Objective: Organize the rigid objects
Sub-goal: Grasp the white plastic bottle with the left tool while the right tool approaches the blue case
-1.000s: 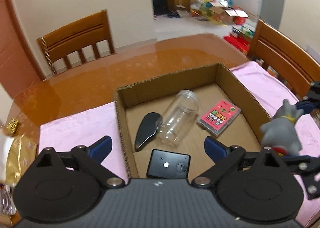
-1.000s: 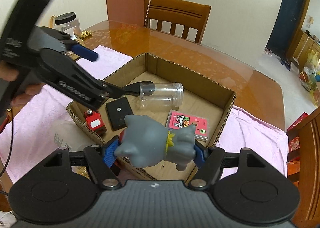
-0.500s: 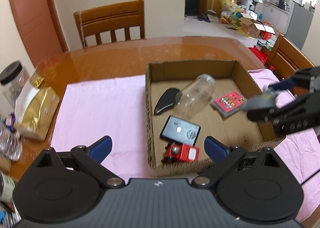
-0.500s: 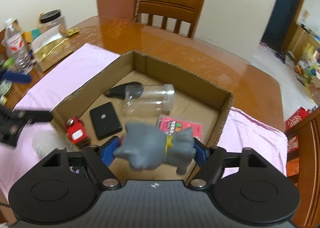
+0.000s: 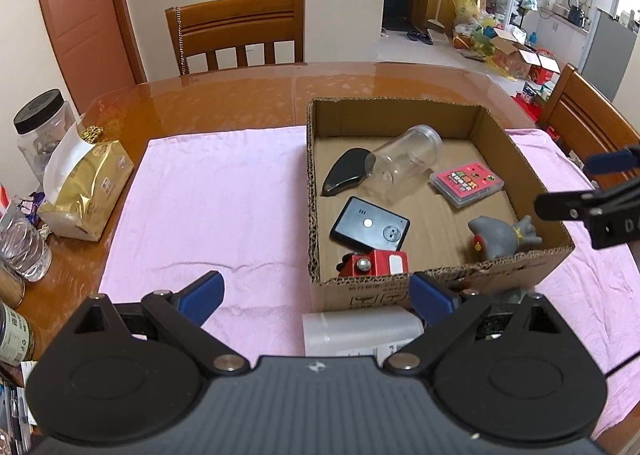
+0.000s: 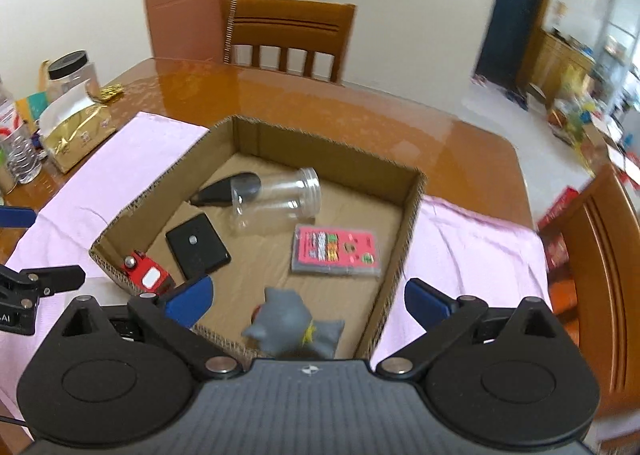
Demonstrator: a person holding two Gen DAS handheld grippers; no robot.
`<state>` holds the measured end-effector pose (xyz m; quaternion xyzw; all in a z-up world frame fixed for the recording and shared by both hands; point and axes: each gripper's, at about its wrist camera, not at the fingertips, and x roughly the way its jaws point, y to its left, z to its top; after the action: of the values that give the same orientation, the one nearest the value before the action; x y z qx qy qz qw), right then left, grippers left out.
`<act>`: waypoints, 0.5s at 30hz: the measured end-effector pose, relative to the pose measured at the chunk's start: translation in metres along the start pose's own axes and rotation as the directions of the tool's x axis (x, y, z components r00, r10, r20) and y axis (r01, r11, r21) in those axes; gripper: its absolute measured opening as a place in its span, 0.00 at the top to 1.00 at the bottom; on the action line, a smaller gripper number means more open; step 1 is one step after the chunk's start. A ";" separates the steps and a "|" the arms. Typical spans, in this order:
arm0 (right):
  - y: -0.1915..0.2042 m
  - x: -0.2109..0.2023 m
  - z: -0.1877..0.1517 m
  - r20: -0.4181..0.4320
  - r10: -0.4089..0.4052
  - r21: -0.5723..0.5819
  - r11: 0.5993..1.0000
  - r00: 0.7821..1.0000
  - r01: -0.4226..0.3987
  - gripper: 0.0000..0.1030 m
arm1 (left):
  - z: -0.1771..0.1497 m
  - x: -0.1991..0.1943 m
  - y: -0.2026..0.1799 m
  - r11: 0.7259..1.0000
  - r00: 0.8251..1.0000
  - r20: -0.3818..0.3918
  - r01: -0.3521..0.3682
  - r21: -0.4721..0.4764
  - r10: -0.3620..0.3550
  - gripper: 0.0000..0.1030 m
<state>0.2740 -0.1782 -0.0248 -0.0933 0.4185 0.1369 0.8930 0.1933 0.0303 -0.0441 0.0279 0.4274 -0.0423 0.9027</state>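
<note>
Released as my right gripper [image 6: 306, 301] jaws just opened wide, now empty, the grey toy figure [image 6: 294, 329] lies in the cardboard box [image 6: 408, 207]; withdrawing low could snag its near wall.

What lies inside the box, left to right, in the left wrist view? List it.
Dark oval object → black remote → pink card pack → grey toy figure, all inside the cardboard box.
</note>
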 end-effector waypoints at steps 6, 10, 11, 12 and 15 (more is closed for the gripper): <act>0.000 -0.008 -0.031 -0.025 -0.074 0.134 0.988 0.997 0.077 0.00 | -0.013 0.002 0.003 1.000 0.999 -0.018 0.026 0.014 -0.026 0.05; -0.001 0.001 -0.056 -0.080 -0.103 0.226 0.967 0.992 0.118 0.00 | -0.020 0.003 0.005 0.998 0.998 -0.019 0.055 0.034 -0.054 0.05; 0.000 0.005 -0.063 -0.098 -0.111 0.238 0.962 0.989 0.131 0.00 | -0.022 0.003 0.005 0.997 0.998 -0.020 0.061 0.041 -0.060 0.05; 0.001 0.010 -0.070 -0.115 -0.117 0.250 0.958 0.986 0.143 0.00 | -0.023 0.004 0.006 0.997 0.998 -0.022 0.060 0.044 -0.059 0.05; 0.004 0.024 -0.083 -0.157 -0.112 0.276 0.949 0.981 0.153 0.00 | -0.025 0.002 0.008 0.997 0.998 -0.024 0.061 0.046 -0.060 0.05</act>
<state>0.2278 -0.1940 -0.0958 -0.0003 0.4882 0.0077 0.8727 0.1760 0.0406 -0.0618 0.0367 0.4370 -0.0793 0.8952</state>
